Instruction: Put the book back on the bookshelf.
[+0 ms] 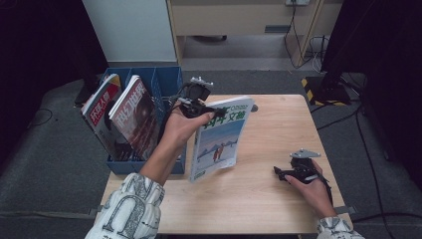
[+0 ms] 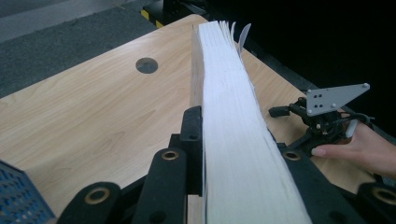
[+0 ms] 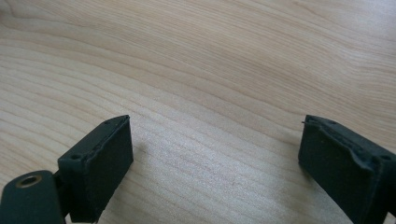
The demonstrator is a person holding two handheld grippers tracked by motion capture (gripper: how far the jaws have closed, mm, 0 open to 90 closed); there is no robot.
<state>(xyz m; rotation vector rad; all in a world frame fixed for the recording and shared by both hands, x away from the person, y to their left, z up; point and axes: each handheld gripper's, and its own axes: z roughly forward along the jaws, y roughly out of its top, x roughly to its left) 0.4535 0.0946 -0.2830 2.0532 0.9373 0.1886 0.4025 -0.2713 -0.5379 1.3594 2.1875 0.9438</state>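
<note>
The left gripper (image 1: pixel 214 110) is clamping one magazine (image 1: pixel 218 139) by its top edge, holding it upright above the table (image 1: pixel 268 199), just right of the blue rack (image 1: pixel 169 79). Its cover is showing green Chinese characters. The right gripper (image 1: pixel 279 172) is resting on the table right of the magazine, jaws wide apart, holding nothing. Two more magazines (image 1: pixel 124 114) are standing in the rack.
</note>
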